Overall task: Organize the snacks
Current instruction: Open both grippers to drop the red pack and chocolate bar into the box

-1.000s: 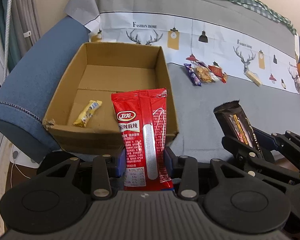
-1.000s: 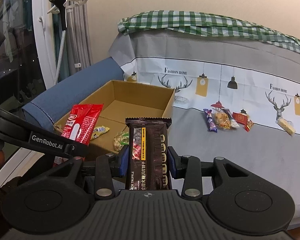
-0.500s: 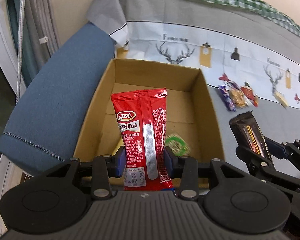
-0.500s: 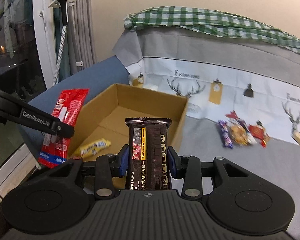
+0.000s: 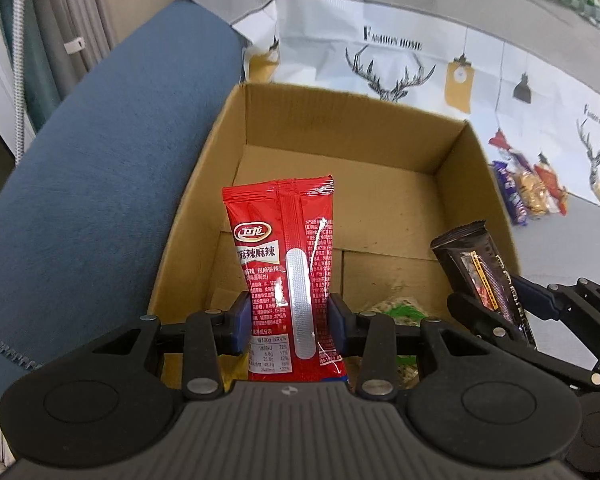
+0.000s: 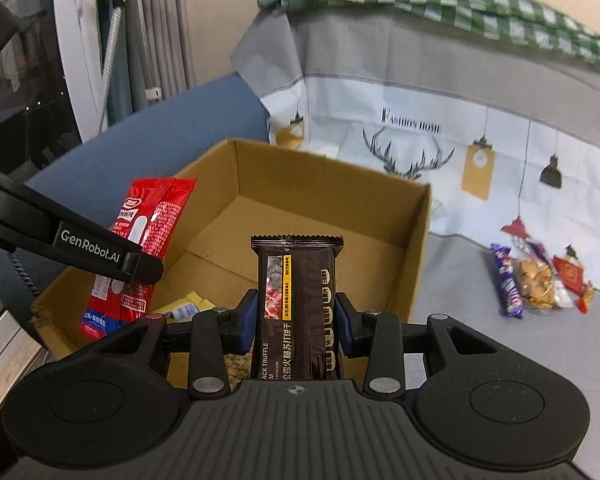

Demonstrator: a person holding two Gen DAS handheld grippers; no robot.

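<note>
A red snack packet was held upright between the pads of the left gripper, over the near end of the cardboard box, presumably so that it could be dropped straight in. Beside it, over the box's right wall, a dark cracker bar was clamped in the right gripper for the same purpose. On the box floor a yellow packet and a green-printed packet were seen already lying. Beyond the box, well apart to its right, a small cluster of snacks was left on the printed sofa cover, apparently waiting to be collected.
</note>
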